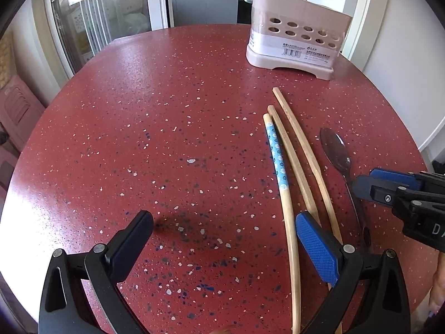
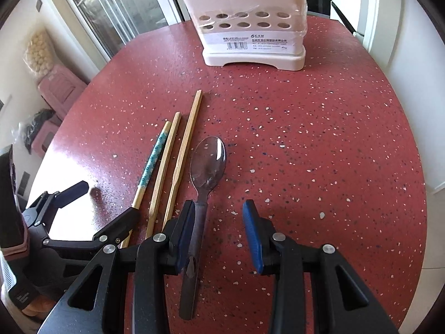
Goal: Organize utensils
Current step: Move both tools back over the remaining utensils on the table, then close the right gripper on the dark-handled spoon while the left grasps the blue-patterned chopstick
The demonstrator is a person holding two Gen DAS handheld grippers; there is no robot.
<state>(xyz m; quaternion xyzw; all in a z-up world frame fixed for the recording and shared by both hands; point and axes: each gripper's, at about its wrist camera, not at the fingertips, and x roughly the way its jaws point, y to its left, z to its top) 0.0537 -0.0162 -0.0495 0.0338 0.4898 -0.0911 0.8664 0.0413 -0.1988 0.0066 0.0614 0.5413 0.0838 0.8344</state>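
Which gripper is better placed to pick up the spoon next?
Right. The right gripper is open with the spoon handle between its fingers, beside the left one. The left gripper is open over bare table, with only a chopstick near one finger.

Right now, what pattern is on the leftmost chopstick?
The leftmost chopstick has a blue band with small white flowers; clearest in the left wrist view.

Left tongs (image 1: 224, 239) spread wide, low over the red speckled worktop (image 1: 139, 128), right pad (image 1: 317, 247) lying over three chopsticks (image 1: 289, 167). Beside these, a metal spoon (image 1: 336, 153), its handle running under the right tongs (image 1: 364, 183). Farther back, a pale perforated utensil holder (image 1: 294, 39).
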